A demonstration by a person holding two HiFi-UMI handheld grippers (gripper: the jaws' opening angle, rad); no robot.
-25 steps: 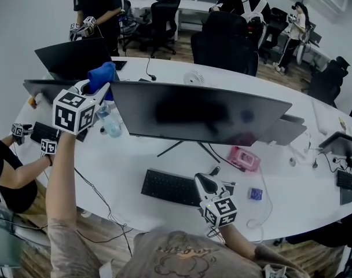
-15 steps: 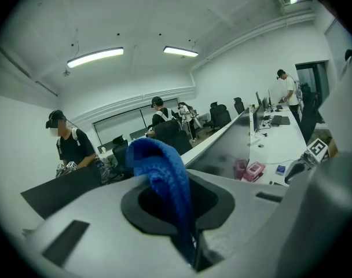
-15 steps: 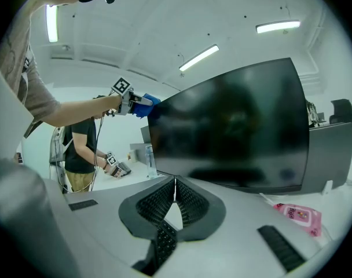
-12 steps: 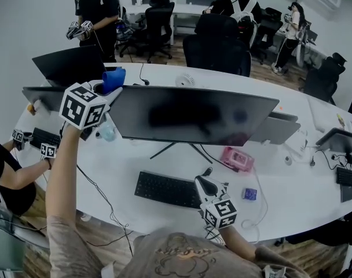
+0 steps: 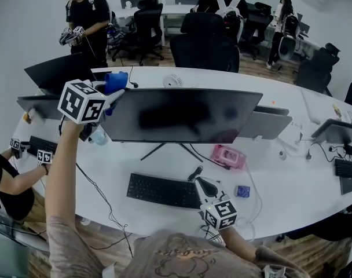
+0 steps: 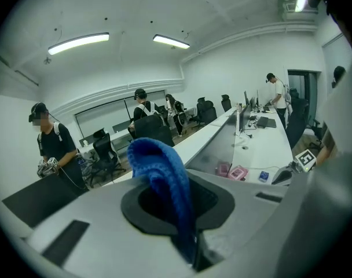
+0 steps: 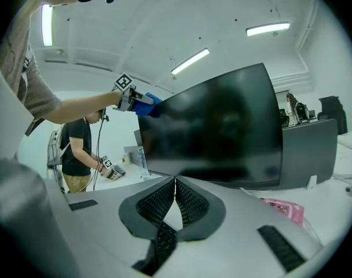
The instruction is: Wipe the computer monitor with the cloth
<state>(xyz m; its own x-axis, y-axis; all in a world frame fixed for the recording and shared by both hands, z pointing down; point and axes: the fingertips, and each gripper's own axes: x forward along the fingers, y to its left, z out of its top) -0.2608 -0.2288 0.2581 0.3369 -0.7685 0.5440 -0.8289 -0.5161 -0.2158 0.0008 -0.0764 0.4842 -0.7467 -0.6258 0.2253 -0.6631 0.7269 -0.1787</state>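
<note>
A wide dark monitor (image 5: 184,116) stands on the white table (image 5: 280,178), its screen off; the right gripper view shows the same monitor (image 7: 222,132) from below. My left gripper (image 5: 109,94) is raised at the monitor's upper left corner, shut on a blue cloth (image 5: 115,81). In the left gripper view the blue cloth (image 6: 161,178) sticks up from between the shut jaws. My right gripper (image 5: 204,185) rests low beside the black keyboard (image 5: 163,190), its jaws closed together with nothing between them.
A pink box (image 5: 227,156) and a small blue object (image 5: 242,191) lie right of the monitor stand. A water bottle (image 5: 98,135) stands at left. Other monitors (image 5: 59,71), laptops and cables crowd the table. Other people with grippers work at the left and in the back.
My left gripper with the blue cloth has risen and shifted right, up to the monitor's upper left corner. The right gripper has stayed by the keyboard.
</note>
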